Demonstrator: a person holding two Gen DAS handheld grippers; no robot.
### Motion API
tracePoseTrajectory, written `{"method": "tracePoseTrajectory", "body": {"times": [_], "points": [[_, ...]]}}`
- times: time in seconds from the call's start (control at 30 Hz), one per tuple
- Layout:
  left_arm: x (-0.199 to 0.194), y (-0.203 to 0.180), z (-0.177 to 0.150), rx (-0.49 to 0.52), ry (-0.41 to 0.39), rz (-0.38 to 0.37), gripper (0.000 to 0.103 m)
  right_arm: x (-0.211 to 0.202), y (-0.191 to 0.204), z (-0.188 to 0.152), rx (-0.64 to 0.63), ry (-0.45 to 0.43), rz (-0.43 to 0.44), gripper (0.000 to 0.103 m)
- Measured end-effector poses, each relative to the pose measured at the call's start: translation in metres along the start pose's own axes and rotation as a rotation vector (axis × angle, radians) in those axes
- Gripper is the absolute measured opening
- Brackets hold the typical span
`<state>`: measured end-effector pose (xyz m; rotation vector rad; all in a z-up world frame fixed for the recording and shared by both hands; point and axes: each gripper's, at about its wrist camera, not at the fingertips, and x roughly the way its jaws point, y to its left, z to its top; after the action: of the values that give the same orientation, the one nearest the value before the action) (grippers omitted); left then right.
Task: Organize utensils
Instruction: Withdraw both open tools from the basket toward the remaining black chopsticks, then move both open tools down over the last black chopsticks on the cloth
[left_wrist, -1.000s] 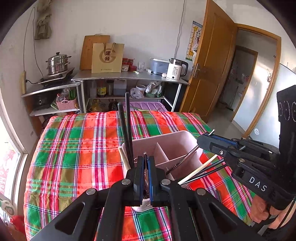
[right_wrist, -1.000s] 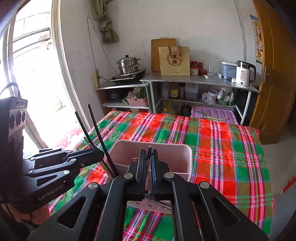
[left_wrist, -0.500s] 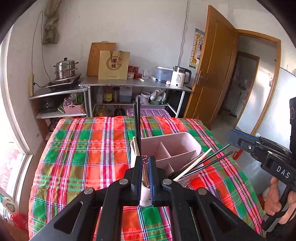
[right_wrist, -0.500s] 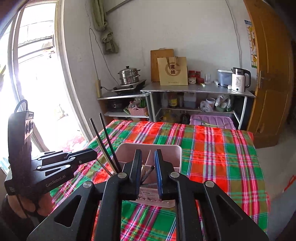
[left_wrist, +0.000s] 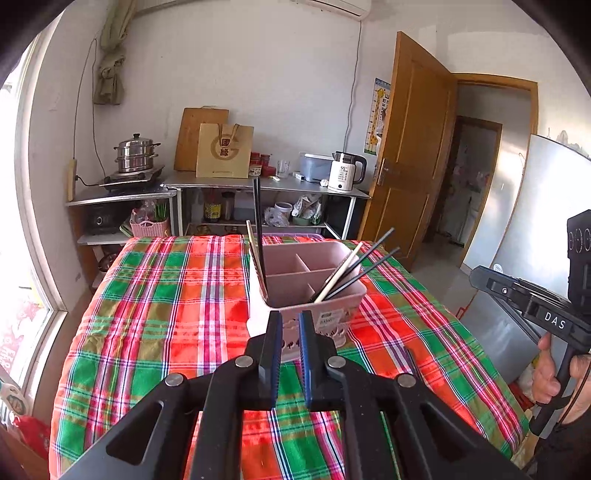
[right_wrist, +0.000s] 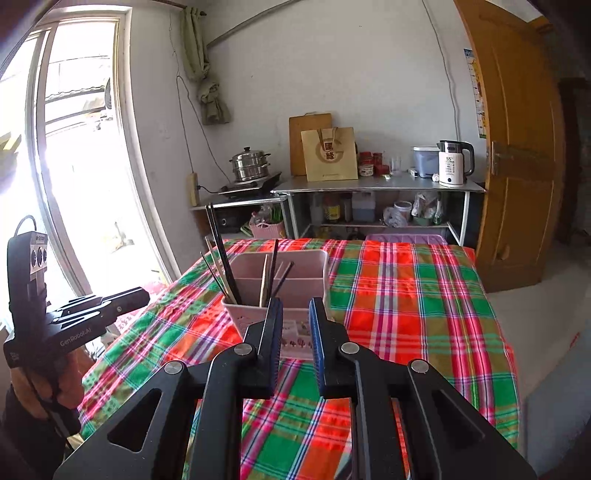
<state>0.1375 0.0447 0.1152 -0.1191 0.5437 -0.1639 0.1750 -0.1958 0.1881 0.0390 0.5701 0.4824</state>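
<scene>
1. My left gripper (left_wrist: 287, 325) hangs over the near part of the table with the red and green checked cloth (left_wrist: 155, 317). Its two black fingers (left_wrist: 271, 354) stand a small way apart and nothing is between them.
2. My right gripper (right_wrist: 295, 314) hangs over the same cloth. Its fingers (right_wrist: 319, 347) are a bit further apart than my left ones, and they hold nothing too.
3. The pink plastic utensil box with dividers (left_wrist: 314, 273) stands on the cloth, just past my left fingertips. It sits in the middle of the table.
4. Two long black chopsticks (left_wrist: 257, 221) stand almost straight up in the left near corner of the box. A pale wooden stick (left_wrist: 255, 251) leans beside them.
5. In the right near part of the box, a light wooden chopstick (left_wrist: 341, 271) and some thin black sticks (left_wrist: 369, 264) lean out to the right.
6. From my left camera I see my right gripper far off to the right, held in my hand (left_wrist: 550, 373), well apart from the box.
7. Far behind the table is a metal shelf (left_wrist: 266, 184) with a white kettle (left_wrist: 345, 171) and a brown paper bag (left_wrist: 224, 150).
</scene>
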Motion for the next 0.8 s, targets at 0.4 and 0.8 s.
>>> {"method": "tracePoseTrajectory", "body": {"times": [0.4, 0.8], "points": [[-0.020, -0.035, -0.064, 0.016, 0.042, -0.050, 0.008, -0.028, -0.020, -0.060, 0.030, 0.037, -0.042, 0.020], [-0.003, -0.049, -0.092, 0.015, 0.115, -0.088, 0.008, -0.008, -0.053, -0.101, 0.107, 0.142, -0.108, 0.020]]}}
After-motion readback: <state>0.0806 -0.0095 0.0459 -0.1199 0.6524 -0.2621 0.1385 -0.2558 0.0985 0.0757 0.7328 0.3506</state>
